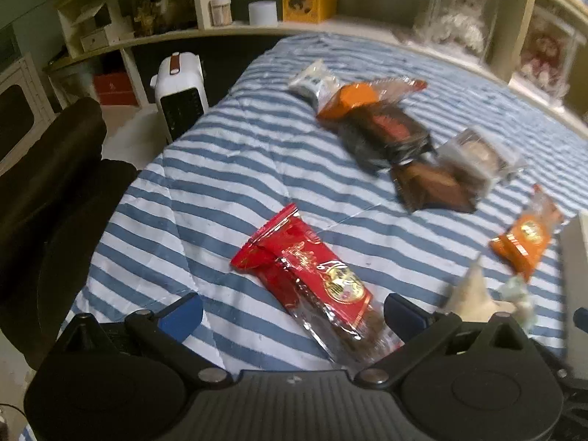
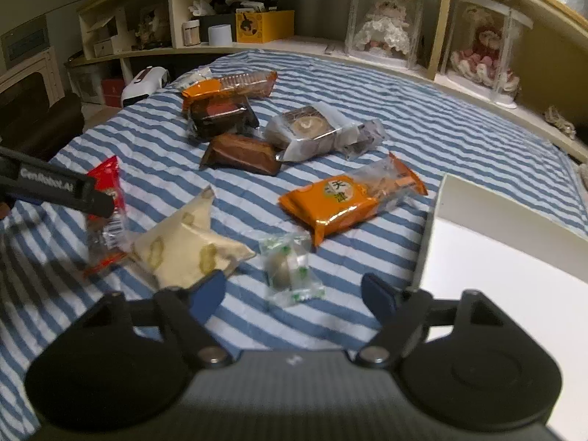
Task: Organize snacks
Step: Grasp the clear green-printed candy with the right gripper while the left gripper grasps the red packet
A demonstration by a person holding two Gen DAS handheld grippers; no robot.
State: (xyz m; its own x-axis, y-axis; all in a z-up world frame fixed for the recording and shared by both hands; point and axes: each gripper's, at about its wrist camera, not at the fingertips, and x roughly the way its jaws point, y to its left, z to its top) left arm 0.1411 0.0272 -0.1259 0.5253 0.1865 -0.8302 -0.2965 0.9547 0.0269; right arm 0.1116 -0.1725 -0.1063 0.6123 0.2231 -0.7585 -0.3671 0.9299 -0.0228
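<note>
Snack packets lie on a blue-and-white striped bedspread (image 1: 228, 169). A red packet (image 1: 316, 275) rests flat between the wide-apart fingers of my left gripper (image 1: 294, 316), which is open. In the right wrist view, my right gripper (image 2: 294, 292) is open just behind a small clear candy packet (image 2: 290, 268). A cream packet (image 2: 183, 250) touches its left finger, and an orange packet (image 2: 341, 202) lies beyond. One left gripper finger (image 2: 92, 198) hangs over the red packet (image 2: 110, 183). Further back is a cluster: an orange packet (image 2: 235, 84), a dark tray pack (image 2: 220, 114), a brown pack (image 2: 239, 154) and a clear-wrapped pastry (image 2: 308, 128).
A white box (image 2: 514, 257) sits on the bed to the right of my right gripper. A black chair (image 1: 47, 183) and a white heater (image 1: 180, 99) stand off the bed's left side. Shelves with a yellow box (image 2: 264, 25) and doll cases (image 2: 386, 33) run behind.
</note>
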